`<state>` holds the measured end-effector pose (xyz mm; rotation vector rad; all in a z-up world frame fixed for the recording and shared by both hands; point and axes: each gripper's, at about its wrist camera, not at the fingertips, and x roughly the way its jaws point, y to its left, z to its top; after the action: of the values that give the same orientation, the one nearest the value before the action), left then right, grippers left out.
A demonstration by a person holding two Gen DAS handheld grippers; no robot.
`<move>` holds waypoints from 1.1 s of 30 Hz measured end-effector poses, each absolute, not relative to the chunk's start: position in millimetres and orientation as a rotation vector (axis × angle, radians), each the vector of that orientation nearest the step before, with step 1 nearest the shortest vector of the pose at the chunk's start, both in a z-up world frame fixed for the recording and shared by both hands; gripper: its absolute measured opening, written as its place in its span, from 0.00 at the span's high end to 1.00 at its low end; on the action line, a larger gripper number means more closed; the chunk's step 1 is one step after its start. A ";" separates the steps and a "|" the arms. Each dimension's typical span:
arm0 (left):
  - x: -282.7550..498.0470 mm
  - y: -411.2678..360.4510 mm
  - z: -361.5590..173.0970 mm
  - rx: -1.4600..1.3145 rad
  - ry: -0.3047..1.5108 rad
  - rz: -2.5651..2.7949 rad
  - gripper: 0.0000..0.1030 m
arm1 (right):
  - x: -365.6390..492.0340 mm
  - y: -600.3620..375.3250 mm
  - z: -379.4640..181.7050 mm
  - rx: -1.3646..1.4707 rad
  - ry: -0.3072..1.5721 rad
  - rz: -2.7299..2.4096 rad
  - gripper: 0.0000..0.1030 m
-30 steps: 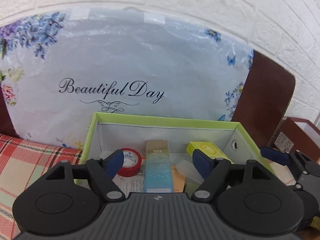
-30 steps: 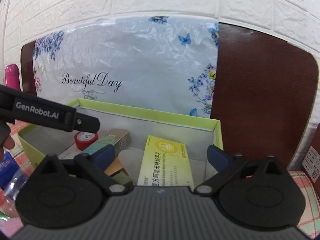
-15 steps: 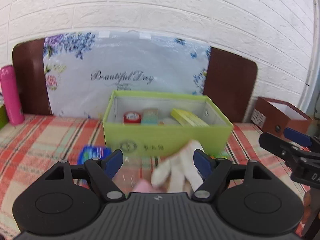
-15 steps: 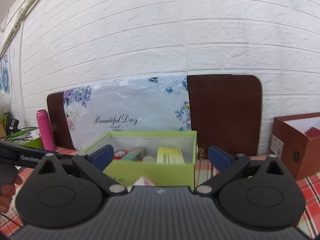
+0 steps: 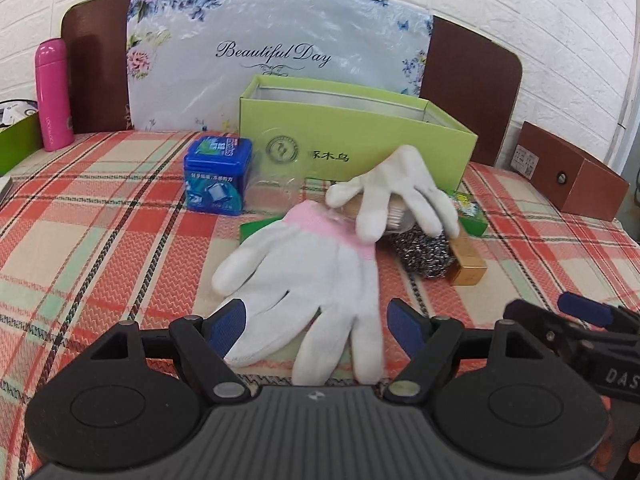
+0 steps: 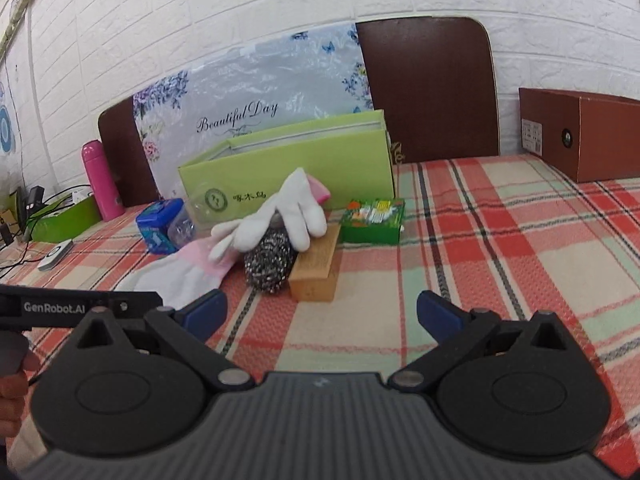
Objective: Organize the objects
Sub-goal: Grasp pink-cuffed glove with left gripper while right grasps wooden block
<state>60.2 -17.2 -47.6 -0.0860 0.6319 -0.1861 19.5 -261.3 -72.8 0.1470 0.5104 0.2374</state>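
Left gripper [image 5: 316, 326] spread wide, nothing gripped; blue pads hover over the fingers of a flat white fabric glove with pink cuff [image 5: 308, 276], which lies between them but is not pinched. Right gripper [image 6: 320, 314] also wide apart and empty, only bare cloth between its pads; its tip shows at the right edge of the left wrist view.

Glove lies on the red, green and cream plaid tablecloth [image 5: 100, 248]. A 2nd white fabric glove [image 5: 396, 196] is draped over a silver steel-wool scrubber ball [image 5: 424, 252], fingers hanging down. Touching the scrubber on its right: a tan-gold rectangular box [image 6: 316, 264], lying flat. Just beyond that, a small green printed packet [image 6: 374, 220] on the cloth. Left of the gloves, a blue square tin with printed label [image 5: 218, 176], upright, with a clear plastic piece [image 5: 276, 184] just beside it; what that piece is, cannot tell.

Behind all these, an open lime-green cardboard box with silver lining [image 5: 360, 140]; contents hidden from this angle. Behind the box, a floral plastic sheet printed "Beautiful Day" [image 5: 276, 56] leans on a dark brown board [image 6: 432, 88] against the white brick wall. Far left, a pink cylindrical flask [image 5: 52, 96], upright. Far right, a brown cardboard box [image 6: 580, 136]. A hand [image 6: 12, 384] shows at the left edge of the right wrist view.
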 end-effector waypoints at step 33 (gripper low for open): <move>5.4 -28.2 -43.6 -0.027 0.752 -0.496 0.85 | 27.2 -267.0 -74.1 0.053 0.663 0.267 0.71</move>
<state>5.4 -28.2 -43.6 -0.0272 0.7516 -0.4955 27.2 -267.0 -74.1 0.0534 0.6630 0.2671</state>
